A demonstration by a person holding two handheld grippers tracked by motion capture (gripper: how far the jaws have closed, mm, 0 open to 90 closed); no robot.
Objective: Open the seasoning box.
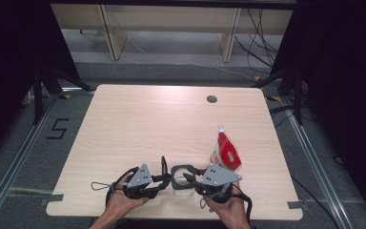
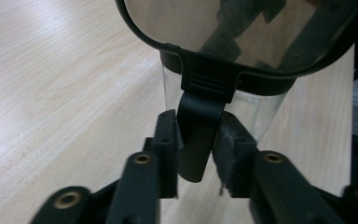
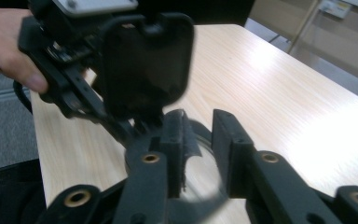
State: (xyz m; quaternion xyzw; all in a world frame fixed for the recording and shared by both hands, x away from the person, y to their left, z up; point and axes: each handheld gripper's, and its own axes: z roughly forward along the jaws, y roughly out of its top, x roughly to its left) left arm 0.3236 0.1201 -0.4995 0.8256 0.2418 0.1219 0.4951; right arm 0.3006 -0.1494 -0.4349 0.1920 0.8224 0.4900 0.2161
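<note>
Left gripper view had the left gripper [image 2: 196,144] clamped on the black plastic lid tab [image 2: 196,135] of the clear plastic container [image 2: 256,114]. Right gripper [image 3: 198,140] gripped the container's rim. Red-white pouch [image 1: 226,151] stood just beside it.

Clear container [image 1: 181,183] with black lid [image 1: 181,171]; red-and-white pouch [image 1: 226,152]; pale wood-grain table [image 1: 138,124].

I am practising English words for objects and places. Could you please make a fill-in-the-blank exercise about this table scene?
1. The left gripper has its jaws closed on the black ____ of the container's lid.
2. The clear container stands between the two ____.
3. The red and white pouch lies on the table near the person's ____ hand.

Missing words: tab; grippers; right
</note>
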